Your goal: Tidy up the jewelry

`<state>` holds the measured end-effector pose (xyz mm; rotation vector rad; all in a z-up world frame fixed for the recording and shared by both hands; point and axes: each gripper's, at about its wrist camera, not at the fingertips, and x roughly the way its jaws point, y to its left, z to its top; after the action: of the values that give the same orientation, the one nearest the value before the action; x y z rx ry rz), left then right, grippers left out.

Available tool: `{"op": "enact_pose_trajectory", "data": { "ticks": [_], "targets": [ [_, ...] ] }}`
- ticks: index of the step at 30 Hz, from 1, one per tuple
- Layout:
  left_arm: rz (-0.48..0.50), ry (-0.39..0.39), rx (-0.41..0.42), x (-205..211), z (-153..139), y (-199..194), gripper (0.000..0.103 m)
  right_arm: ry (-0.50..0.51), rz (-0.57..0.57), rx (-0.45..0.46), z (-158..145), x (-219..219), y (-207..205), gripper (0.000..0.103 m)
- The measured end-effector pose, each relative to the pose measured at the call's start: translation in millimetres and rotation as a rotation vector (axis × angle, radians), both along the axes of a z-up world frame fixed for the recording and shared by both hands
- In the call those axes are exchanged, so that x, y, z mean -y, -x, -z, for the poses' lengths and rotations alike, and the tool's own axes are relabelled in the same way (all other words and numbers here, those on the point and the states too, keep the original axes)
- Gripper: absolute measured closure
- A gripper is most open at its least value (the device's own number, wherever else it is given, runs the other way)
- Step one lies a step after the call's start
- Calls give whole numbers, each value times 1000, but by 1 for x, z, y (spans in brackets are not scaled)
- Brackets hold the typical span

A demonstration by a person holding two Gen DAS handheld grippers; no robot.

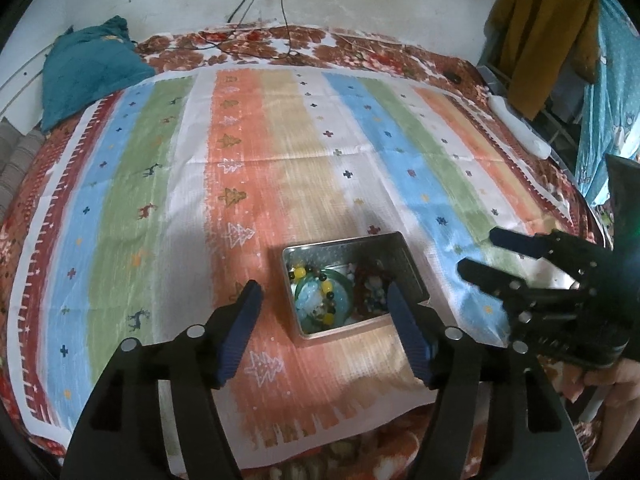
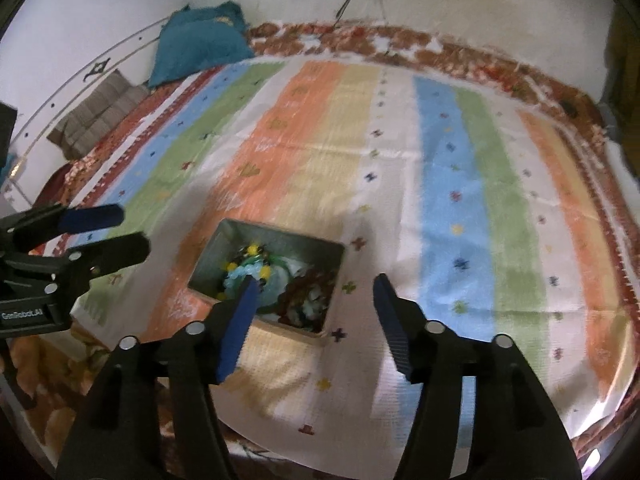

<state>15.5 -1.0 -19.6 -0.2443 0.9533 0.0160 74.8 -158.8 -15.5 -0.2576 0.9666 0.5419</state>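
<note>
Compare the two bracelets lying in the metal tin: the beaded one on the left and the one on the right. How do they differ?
In the left wrist view, the left bracelet mixes yellow, dark and pale blue beads over a green ring; the right bracelet is mostly dark reddish-brown. The left one's beads look larger and read individually, while the right one's are too blurred to separate. Both lie loose inside the metal tin, with neither gripper holding them.

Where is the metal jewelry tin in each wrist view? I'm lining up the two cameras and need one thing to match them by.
Left wrist view: the metal tin sits low and centre, between the open left gripper fingers, on the orange stripe.
Right wrist view: the tin is lower left of centre, partly behind the right gripper left finger.
Shared landmark: the teal cushion at the far left.
</note>
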Motion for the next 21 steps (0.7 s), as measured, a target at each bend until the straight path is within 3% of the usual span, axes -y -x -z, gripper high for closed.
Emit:
{"op": "enact_pose_trajectory", "data": {
  "ticks": [5,10,17,21],
  "targets": [
    [16,-13,38,5,-5,13,17,-14,-5,-9,-3,5,4,31],
    [27,-27,58,8,-8,21,6,-40,-23,1,-10,9,16,19],
    [68,5,60,10,-11,29,6,-62,-24,1,-16,17,27,8],
    [34,-70,61,14,-11,33,6,-63,-9,19,-20,21,31,7]
  ]
}}
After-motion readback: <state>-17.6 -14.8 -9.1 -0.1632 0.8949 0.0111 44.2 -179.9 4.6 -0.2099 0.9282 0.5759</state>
